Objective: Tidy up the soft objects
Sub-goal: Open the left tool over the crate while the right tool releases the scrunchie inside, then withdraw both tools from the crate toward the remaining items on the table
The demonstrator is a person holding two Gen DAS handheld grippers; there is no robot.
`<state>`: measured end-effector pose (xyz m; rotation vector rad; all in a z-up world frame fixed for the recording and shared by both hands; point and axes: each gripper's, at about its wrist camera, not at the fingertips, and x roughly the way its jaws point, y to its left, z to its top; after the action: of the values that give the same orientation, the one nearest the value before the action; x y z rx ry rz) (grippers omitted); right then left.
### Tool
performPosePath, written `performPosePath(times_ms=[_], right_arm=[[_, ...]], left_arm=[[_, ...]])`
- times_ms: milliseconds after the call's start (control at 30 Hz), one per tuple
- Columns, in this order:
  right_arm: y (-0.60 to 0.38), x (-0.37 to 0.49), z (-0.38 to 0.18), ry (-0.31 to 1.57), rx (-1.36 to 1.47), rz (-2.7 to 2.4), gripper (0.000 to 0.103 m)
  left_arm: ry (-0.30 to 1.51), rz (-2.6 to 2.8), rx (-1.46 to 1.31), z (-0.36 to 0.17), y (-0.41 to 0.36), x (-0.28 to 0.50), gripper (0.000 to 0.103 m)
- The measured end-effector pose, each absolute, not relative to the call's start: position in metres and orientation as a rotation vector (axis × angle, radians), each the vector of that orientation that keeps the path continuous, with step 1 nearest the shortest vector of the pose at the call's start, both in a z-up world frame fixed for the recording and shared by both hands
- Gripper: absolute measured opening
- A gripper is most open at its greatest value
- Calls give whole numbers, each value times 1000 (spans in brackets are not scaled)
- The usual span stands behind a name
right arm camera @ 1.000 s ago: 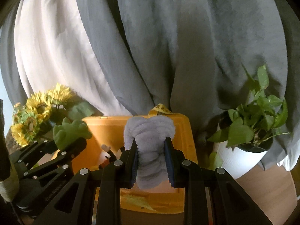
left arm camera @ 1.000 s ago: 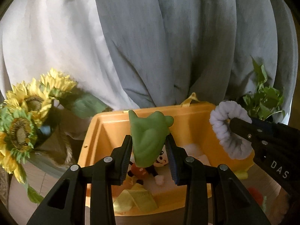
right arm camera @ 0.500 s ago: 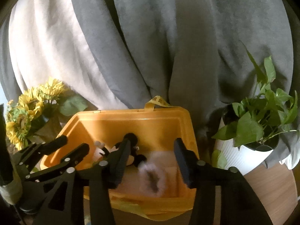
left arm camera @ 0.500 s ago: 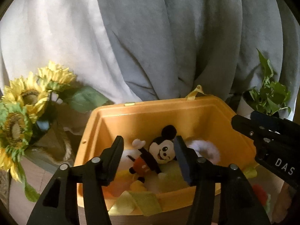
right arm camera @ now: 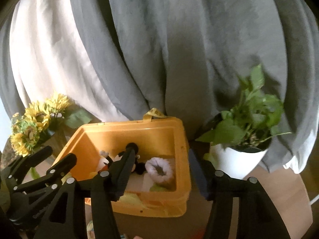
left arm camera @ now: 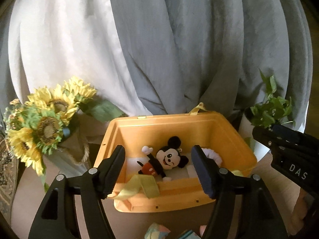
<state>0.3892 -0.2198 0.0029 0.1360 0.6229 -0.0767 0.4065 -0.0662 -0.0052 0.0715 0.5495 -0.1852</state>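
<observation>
Opening over the yellow bin (left arm camera: 235, 139), the left gripper (left arm camera: 162, 171) and right gripper (right arm camera: 159, 169) both have jaws apart, nothing between them. Inside lie the mouse doll (left arm camera: 165, 161) and the white scrunchie (right arm camera: 159, 169) (side by side).

bin (left arm camera: 223, 131) orange | mouse plush (left arm camera: 165, 159) black, white face, red shorts | scrunchie (right arm camera: 159, 168) white | sunflowers (left arm camera: 45, 127) far left yellow/green | curtain (left arm camera: 179, 49) grey | plant pot (right arm camera: 239, 163) far right white
</observation>
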Motion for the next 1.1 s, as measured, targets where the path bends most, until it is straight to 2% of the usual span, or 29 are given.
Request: performPosePath(times_ms=[300, 1100], right_arm=[[-224, 346, 17, 569, 83, -119, 67], [-241, 266, -1, 588, 84, -87, 67]], left_arm=[[536, -151, 64, 0, -66, 365, 72], [566, -83, 66, -25, -82, 273, 81]])
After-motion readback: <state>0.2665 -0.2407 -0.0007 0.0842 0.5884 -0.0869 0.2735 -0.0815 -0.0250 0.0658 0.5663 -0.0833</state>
